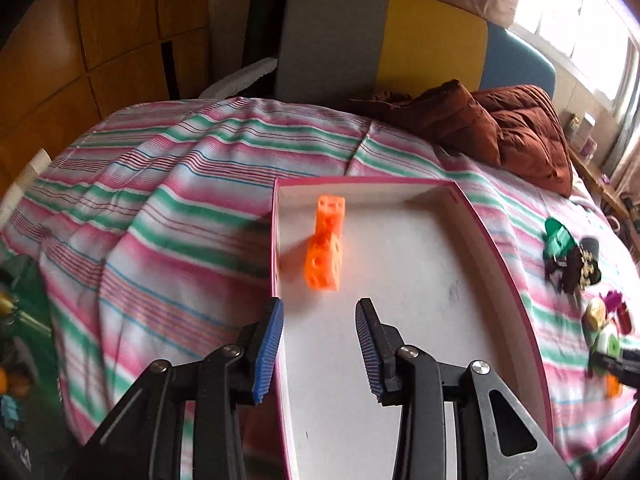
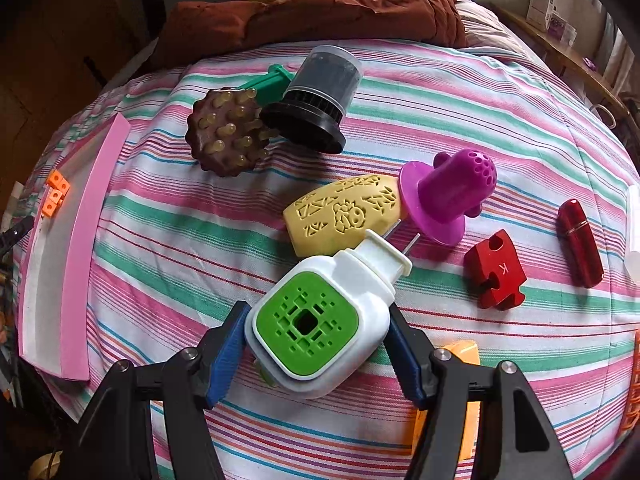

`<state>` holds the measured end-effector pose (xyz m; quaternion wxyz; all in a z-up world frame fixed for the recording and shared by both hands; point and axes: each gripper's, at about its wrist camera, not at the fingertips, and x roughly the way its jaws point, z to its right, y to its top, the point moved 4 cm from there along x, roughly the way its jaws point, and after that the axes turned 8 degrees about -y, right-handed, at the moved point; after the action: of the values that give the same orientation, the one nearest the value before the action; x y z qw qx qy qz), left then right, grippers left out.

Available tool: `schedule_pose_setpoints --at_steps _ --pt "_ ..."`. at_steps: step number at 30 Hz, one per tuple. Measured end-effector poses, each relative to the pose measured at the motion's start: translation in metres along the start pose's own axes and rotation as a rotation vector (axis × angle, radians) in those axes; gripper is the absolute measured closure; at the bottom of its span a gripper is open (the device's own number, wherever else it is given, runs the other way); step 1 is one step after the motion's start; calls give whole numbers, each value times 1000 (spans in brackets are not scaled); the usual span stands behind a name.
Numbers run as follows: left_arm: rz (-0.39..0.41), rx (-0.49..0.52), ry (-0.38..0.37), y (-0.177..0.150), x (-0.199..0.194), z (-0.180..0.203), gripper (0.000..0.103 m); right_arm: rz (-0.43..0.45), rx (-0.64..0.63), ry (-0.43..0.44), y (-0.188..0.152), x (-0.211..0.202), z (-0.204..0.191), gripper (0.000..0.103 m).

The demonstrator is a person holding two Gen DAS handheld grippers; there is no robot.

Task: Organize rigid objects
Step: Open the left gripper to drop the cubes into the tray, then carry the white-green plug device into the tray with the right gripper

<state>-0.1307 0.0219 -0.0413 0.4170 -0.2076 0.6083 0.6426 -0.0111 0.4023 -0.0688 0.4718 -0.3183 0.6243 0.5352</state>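
A pink-edged white box (image 1: 400, 248) lies on the striped bedsheet, with an orange perforated block toy (image 1: 326, 246) inside near its far left corner. My left gripper (image 1: 320, 344) is open and empty, hovering over the box's near left part. My right gripper (image 2: 316, 352) is shut on a white plug-in device with a green face (image 2: 320, 320), held just above the sheet. The box (image 2: 76, 264) and the orange toy (image 2: 56, 192) also show at the left of the right wrist view.
On the sheet lie a brown studded disc (image 2: 228, 132), a black-and-clear cylinder (image 2: 316, 96), a green piece (image 2: 268, 80), a yellow carved block (image 2: 344, 212), a purple cup-shaped toy (image 2: 448, 192), a red puzzle piece (image 2: 496, 276), a red tube (image 2: 580, 236) and an orange box (image 2: 464, 360). A brown quilt (image 2: 320, 4) lies behind.
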Motion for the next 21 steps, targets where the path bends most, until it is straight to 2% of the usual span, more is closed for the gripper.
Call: schedule_pose_setpoints --at_steps 3,9,15,17,21 --pt "10 19 -3 -16 -16 11 58 7 -15 -14 -1 -1 -2 37" --pt "13 46 -25 -41 -36 32 57 11 -41 -14 -8 -6 -13 37" --pt "7 70 -45 -56 -44 47 57 16 -68 31 -18 -12 -43 37" --pt "7 73 -47 -60 -46 50 54 20 -83 54 -23 -14 -54 37" --pt "6 72 -52 -66 -49 52 52 47 -103 28 -31 -18 -70 37"
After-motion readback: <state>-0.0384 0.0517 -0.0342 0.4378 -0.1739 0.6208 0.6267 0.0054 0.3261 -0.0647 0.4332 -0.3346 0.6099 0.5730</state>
